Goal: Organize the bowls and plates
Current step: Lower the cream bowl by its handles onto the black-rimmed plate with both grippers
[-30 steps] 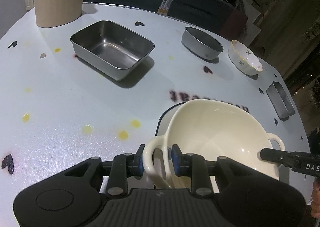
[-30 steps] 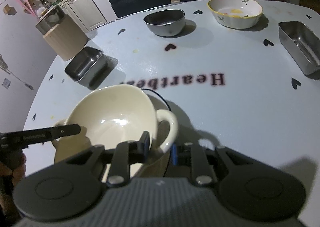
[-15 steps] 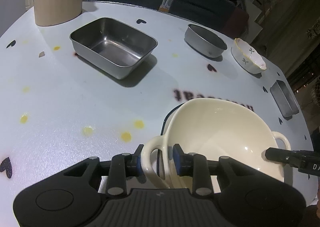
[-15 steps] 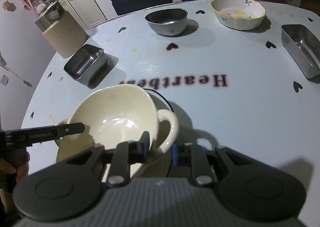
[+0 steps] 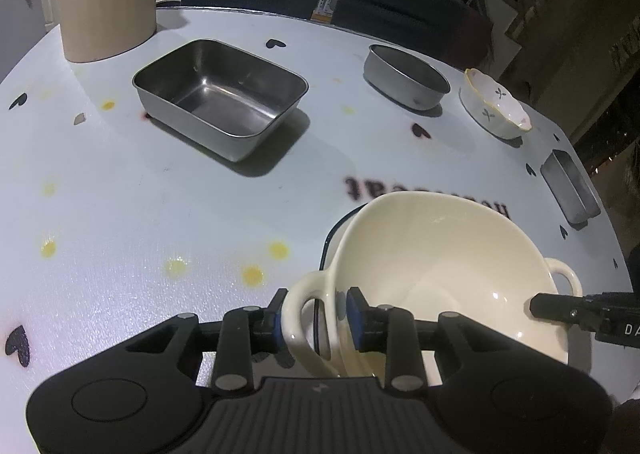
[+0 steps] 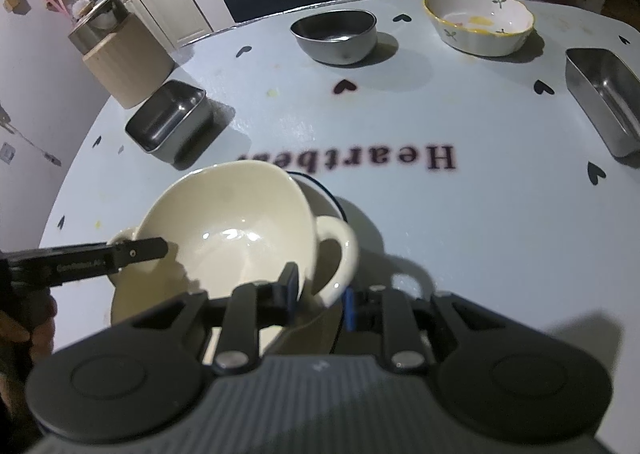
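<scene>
Two claws, left claw [image 5: 313, 320], right claw [image 6: 318, 290], gripping cream bowl [image 5: 444, 266] handles

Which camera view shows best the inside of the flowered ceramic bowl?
The right wrist view: the flowered bowl opens toward that camera, so its pale inside with a yellow patch is visible. In the left wrist view the same bowl is seen mostly from the side, small, near the table's far edge.

Cream two-handled bowl [image 5: 440, 270] tilts between both grippers — atop a dark-rimmed plate [image 5: 332, 238]; steel and floral bowls stand well beyond.
</scene>
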Available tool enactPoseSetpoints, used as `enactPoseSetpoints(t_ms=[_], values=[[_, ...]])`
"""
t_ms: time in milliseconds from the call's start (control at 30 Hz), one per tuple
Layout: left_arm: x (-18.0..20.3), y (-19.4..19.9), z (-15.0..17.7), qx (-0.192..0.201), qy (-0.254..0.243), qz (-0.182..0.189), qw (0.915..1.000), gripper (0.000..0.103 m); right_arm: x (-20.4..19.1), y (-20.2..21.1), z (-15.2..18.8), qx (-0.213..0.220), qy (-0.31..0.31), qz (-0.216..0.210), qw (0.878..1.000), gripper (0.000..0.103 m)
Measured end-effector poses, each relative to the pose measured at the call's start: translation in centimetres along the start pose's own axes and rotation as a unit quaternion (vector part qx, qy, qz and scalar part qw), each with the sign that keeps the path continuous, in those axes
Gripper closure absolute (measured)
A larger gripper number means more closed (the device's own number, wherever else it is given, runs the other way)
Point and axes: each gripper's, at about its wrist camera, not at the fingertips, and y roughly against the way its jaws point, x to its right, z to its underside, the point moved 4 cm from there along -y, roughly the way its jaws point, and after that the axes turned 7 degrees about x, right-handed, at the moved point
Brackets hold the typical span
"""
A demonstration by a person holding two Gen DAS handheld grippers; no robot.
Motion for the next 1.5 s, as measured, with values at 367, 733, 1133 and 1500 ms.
enactPoseSetpoints(t_ms=[367,733,1133,1500], values=[[0.6,0.0,0.0,-0.001,-0.030,-0.004,0.9995,0.070,0.1,-0.2,0.1,-0.003,0.018,0.005,1.000,0.075],[0.9,0.2,0.0,-0.004,-0.044,0.001,0.9990,0.071,0.2,-0.3,0.6,-0.009,0.029,0.009,0.999,0.073],[1.0,0.2,0.0,-0.004,-0.048,0.003,0.9988,0.070,0.6,-1.1,0.6,-0.015,0.024,0.013,1.000,0.070],[1.0,0.1,0.0,-0.006,-0.057,0.000,0.9984,0.068,0.5,-1.3,0.8,-0.010,0.035,0.017,0.999,0.068]])
